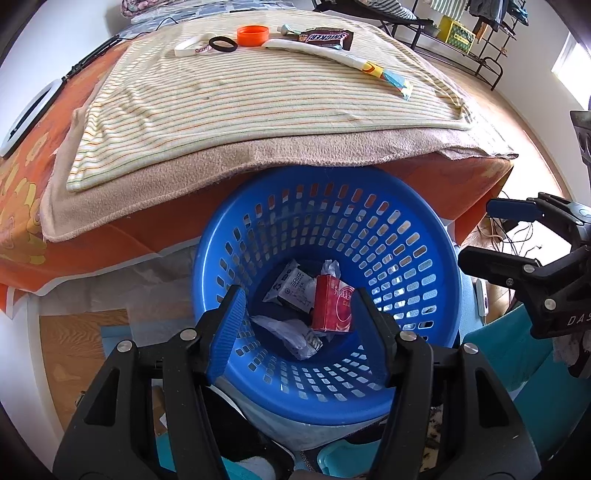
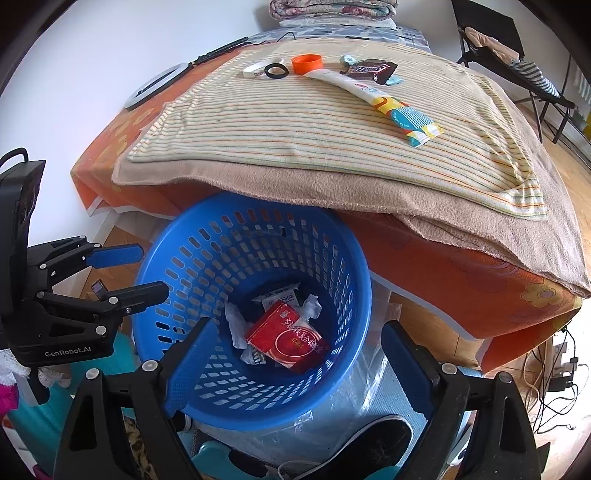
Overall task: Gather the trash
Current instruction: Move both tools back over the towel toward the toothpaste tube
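A blue slotted basket stands on the floor against the bed. In it lie a red box, a white packet and crumpled wrappers. My left gripper hangs open and empty over the basket; it also shows in the right wrist view. My right gripper is open and empty over the basket; it also shows in the left wrist view. On the striped cloth lie a Snickers wrapper, a long white wrapper, an orange lid, a black ring and a white band.
The bed has an orange flowered sheet and a beige blanket. A ring light lies at its left edge. A black shoe and plastic sheet lie below the basket. Racks and a chair stand at the back right.
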Action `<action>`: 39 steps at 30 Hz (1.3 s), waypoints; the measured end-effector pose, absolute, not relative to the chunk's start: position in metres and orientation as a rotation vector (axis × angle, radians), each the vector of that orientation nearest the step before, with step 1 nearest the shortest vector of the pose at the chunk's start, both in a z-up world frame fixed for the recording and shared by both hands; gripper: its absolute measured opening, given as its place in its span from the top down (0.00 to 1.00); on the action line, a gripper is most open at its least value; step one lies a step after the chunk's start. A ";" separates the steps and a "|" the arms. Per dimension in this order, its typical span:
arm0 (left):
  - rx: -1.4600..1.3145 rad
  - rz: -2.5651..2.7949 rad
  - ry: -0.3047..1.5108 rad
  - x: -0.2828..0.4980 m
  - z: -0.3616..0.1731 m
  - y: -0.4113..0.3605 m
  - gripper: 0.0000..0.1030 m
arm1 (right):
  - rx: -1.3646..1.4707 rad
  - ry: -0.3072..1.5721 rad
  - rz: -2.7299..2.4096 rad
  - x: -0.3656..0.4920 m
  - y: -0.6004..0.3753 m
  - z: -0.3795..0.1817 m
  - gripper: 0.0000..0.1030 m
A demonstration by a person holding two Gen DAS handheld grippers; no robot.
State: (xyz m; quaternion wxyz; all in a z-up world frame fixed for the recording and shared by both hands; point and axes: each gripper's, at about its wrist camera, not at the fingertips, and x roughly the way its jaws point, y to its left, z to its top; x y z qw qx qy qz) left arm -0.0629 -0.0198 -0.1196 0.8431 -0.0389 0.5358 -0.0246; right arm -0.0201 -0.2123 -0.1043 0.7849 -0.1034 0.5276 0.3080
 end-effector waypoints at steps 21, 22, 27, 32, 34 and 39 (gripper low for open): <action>-0.088 -0.036 1.033 -0.012 -0.063 -0.005 0.41 | -0.163 1.018 0.607 0.019 -0.217 -0.062 0.09; -0.086 -0.033 1.029 -0.009 -0.060 -0.003 0.41 | -0.162 1.006 0.605 0.022 -0.217 -0.059 0.09; -0.079 -0.022 1.007 0.012 -0.049 0.008 0.41 | -0.137 0.953 0.609 0.043 -0.219 -0.047 0.09; -0.098 0.000 0.980 0.040 -0.037 0.025 0.41 | -0.160 0.922 0.593 0.070 -0.214 -0.039 0.09; -0.123 0.011 0.973 0.052 -0.035 0.033 0.41 | -0.174 0.911 0.590 0.081 -0.211 -0.036 0.09; -0.193 0.038 0.974 0.083 -0.036 0.052 0.41 | -0.207 0.910 0.612 0.105 -0.199 -0.034 0.09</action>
